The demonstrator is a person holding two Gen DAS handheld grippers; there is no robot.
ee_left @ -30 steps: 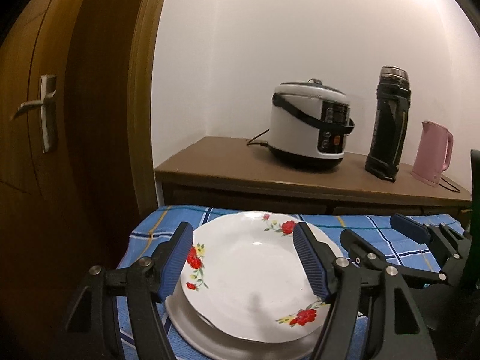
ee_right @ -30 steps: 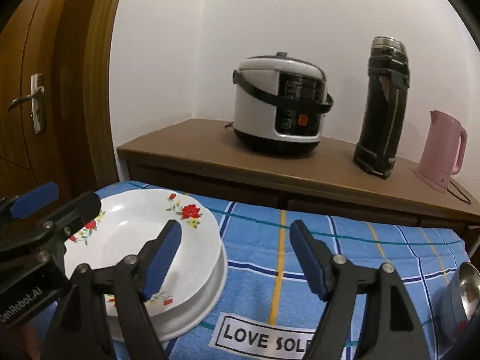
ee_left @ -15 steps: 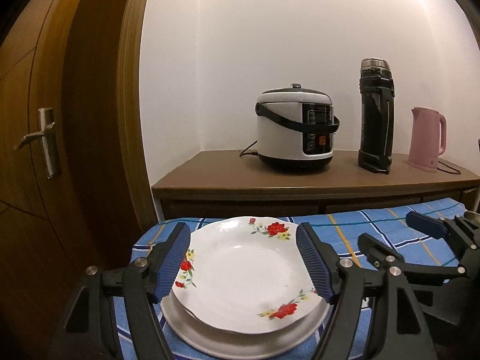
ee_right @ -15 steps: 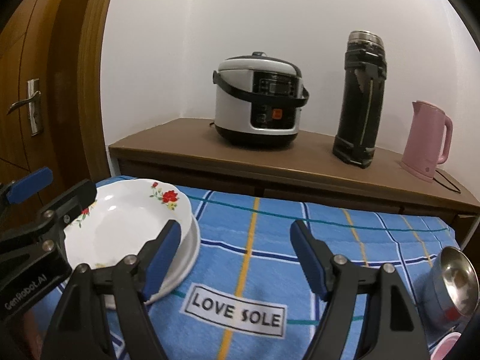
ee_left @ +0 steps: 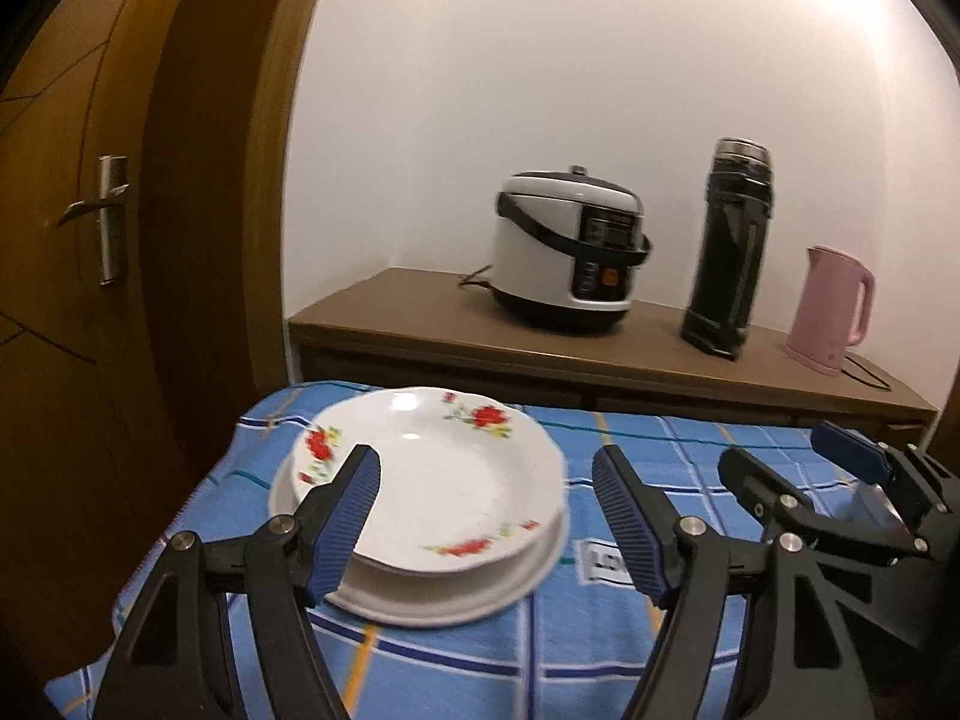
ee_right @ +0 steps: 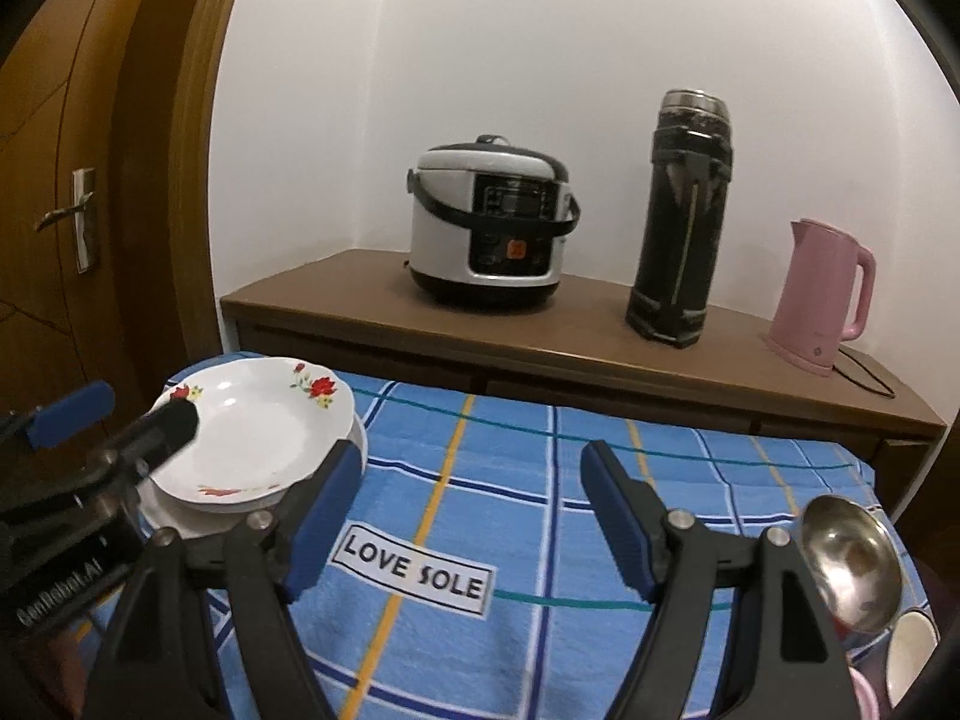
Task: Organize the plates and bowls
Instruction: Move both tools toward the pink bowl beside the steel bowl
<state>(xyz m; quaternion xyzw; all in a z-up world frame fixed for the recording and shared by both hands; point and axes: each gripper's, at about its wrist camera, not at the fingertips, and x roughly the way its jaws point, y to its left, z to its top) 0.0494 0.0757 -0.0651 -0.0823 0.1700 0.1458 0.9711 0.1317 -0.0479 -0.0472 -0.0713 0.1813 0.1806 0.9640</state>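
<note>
Left wrist view: the scene is being looked at from low behind the left gripper [ee_left: 486, 516], tilted slightly downward, with the stacked floral plates [ee_left: 432, 480] being framed close between its fingers.
Right wrist view: the scene is being looked at from behind the right gripper [ee_right: 471, 516], at a similar downward tilt, further to the right of the plates [ee_right: 252, 426], which are being caught at the left edge.
Facing: both views are being aimed beyond the plates toward the rice cooker [ee_left: 567, 258] on the sideboard [ee_left: 420, 324].
Shared part: the plates, blue checked cloth [ee_right: 510, 480], rice cooker [ee_right: 489, 228], flask [ee_right: 684, 216], pink kettle [ee_right: 819, 300] and door [ee_right: 66, 228] are being covered by both.
Cross-sighting: each gripper is being caught at the edge of the other's view.
</note>
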